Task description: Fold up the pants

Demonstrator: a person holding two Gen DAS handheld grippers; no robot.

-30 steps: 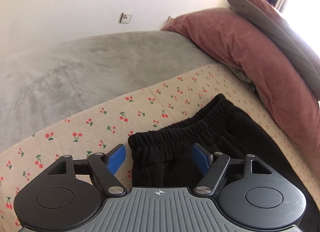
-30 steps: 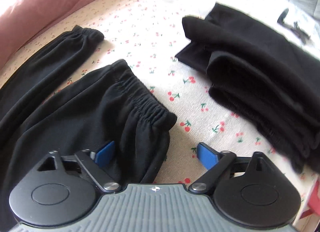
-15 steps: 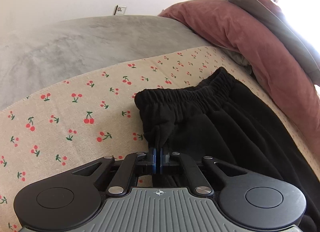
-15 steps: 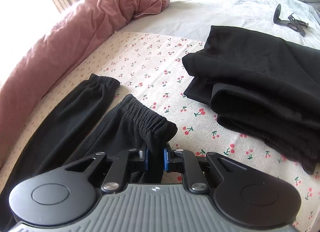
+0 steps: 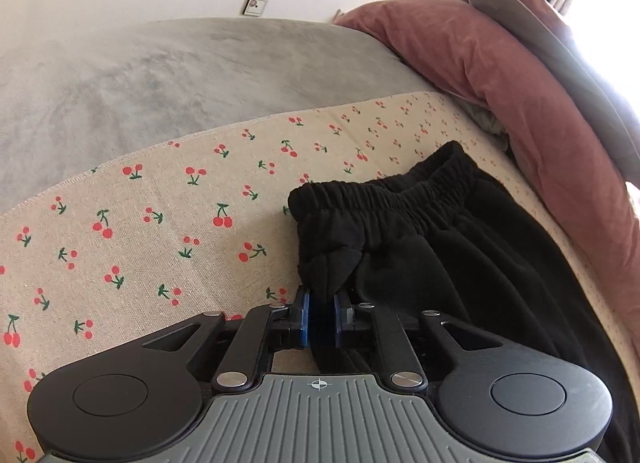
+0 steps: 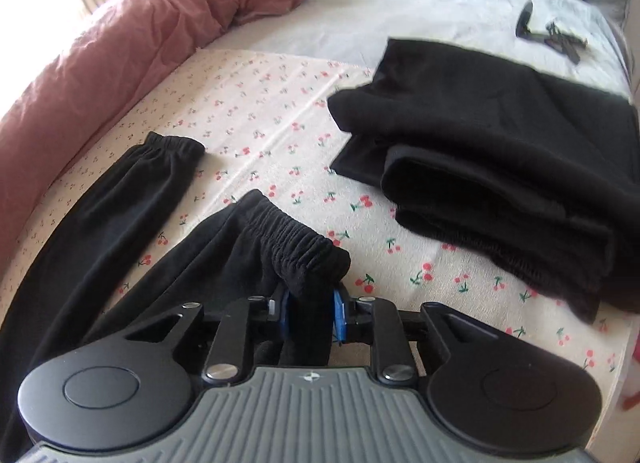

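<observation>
Black pants [image 5: 448,247] lie flat on a cherry-print sheet [image 5: 160,203]. In the left wrist view my left gripper [image 5: 320,317] is shut on the fabric just below the near corner of the elastic waistband [image 5: 380,195]. In the right wrist view my right gripper [image 6: 308,313] is shut on the near leg's elastic cuff [image 6: 296,247], which is lifted slightly. The other leg [image 6: 132,191] lies flat to the left, its cuff [image 6: 172,143] free.
A pile of folded black clothes [image 6: 500,167] lies at the right on the sheet. A pink duvet [image 6: 120,55] runs along the far side; it also shows in the left wrist view [image 5: 520,103]. A grey blanket [image 5: 160,75] lies beyond the sheet. A small black object [image 6: 548,31] lies far right.
Both grippers went from open to shut on the pants, the left near the waistband, the right on the near cuff. Both have since lifted the fabric a little.
</observation>
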